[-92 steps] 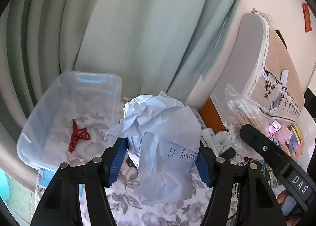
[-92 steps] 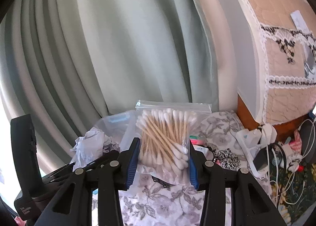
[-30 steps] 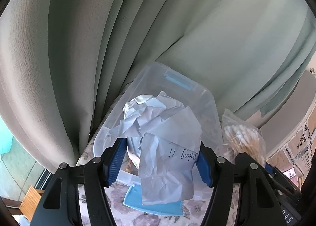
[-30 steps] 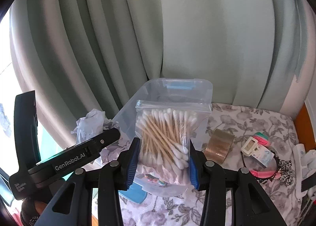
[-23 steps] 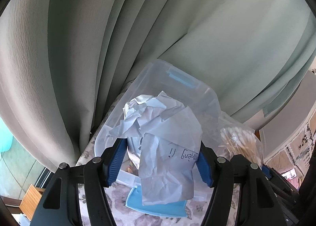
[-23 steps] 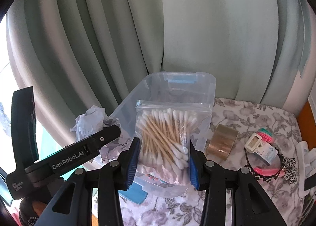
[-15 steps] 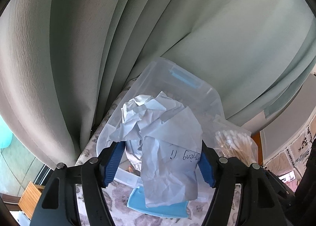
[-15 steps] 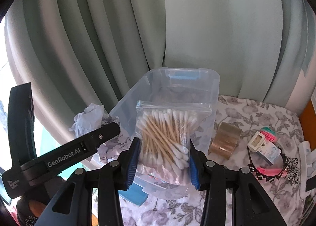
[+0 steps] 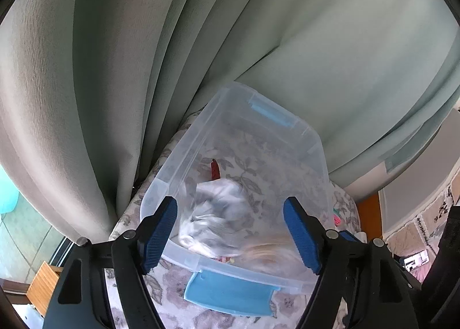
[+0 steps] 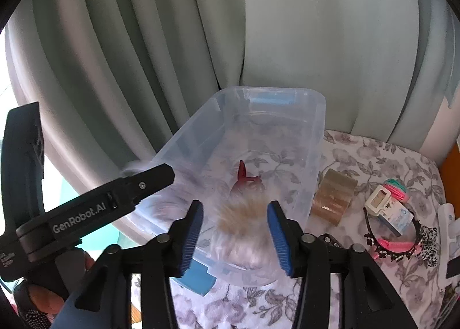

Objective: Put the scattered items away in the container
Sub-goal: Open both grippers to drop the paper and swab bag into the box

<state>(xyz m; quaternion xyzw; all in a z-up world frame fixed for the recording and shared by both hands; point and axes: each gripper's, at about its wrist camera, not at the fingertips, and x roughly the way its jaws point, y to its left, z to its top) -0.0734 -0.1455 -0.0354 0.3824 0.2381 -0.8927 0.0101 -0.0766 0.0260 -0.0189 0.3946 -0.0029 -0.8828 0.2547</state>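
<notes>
A clear plastic bin point(image 9: 310, 139) point(image 10: 316, 116) with blue latches stands by the curtain. My left gripper point(image 9: 230, 231) is open above its near end, and the crumpled paper point(image 9: 212, 214) shows blurred below it, inside the bin. My right gripper point(image 10: 235, 235) is open above the bin's near right corner, and the bag of cotton swabs point(image 10: 244, 214) shows blurred between and below its fingers. A red hair claw point(image 10: 244, 178) point(image 9: 215, 169) lies on the bin floor.
On the floral cloth right of the bin lie a roll of tape point(image 10: 333, 199), a small white box with hair ties point(image 10: 386, 195) and a leopard-print headband point(image 10: 402, 242). Green curtains point(image 10: 258, 27) hang behind. The table's left edge is beside the bin.
Both grippers opened. The crumpled paper and the bag of cotton swabs left the fingers and dropped toward the bin, blurred in motion.
</notes>
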